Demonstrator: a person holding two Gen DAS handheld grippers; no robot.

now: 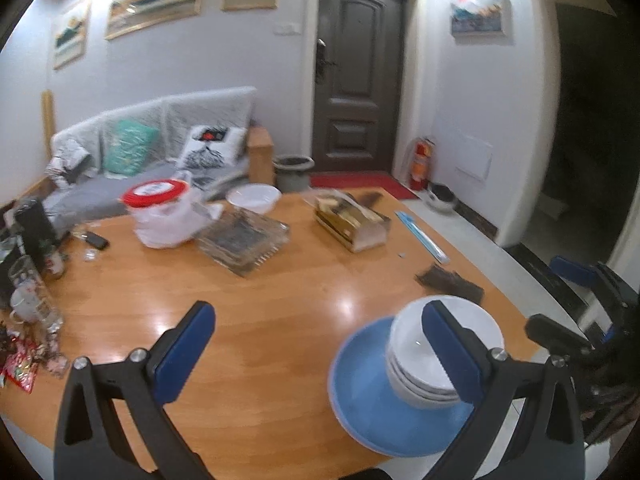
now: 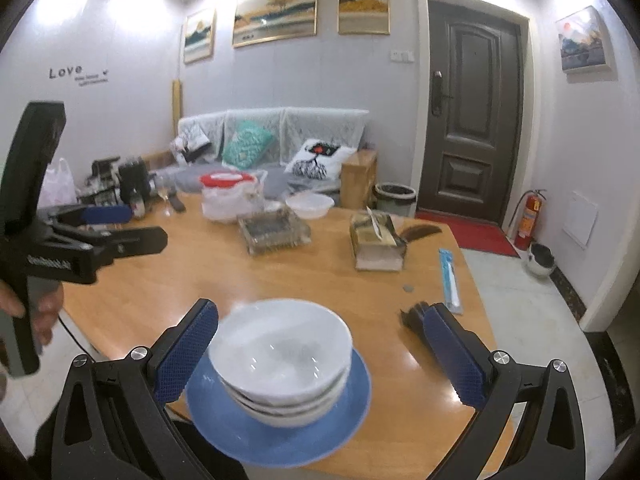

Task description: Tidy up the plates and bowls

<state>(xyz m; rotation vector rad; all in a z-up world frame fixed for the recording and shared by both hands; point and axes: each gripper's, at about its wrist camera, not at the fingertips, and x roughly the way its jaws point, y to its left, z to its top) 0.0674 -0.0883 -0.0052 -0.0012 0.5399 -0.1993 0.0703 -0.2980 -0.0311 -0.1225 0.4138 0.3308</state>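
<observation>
A stack of white bowls (image 2: 280, 360) sits on a blue plate (image 2: 280, 436) at the near edge of the wooden table (image 2: 320, 272). My right gripper (image 2: 320, 354) is open, its blue pads (image 2: 188, 354) either side of the stack without touching it. In the left wrist view the same bowls (image 1: 444, 344) and plate (image 1: 372, 400) lie behind my right finger. My left gripper (image 1: 320, 354) is open and empty over bare table; it also shows at the left of the right wrist view (image 2: 108, 216). Another white bowl (image 1: 253, 197) stands at the table's far side.
A red-lidded plastic container (image 1: 160, 212), a glass tray (image 1: 244, 240), a tissue box (image 1: 352, 220), a dark comb (image 1: 448, 284) and a blue-packaged item (image 1: 420, 236) lie on the table. Cups and snacks (image 1: 28, 304) crowd the left edge. A sofa and door stand beyond.
</observation>
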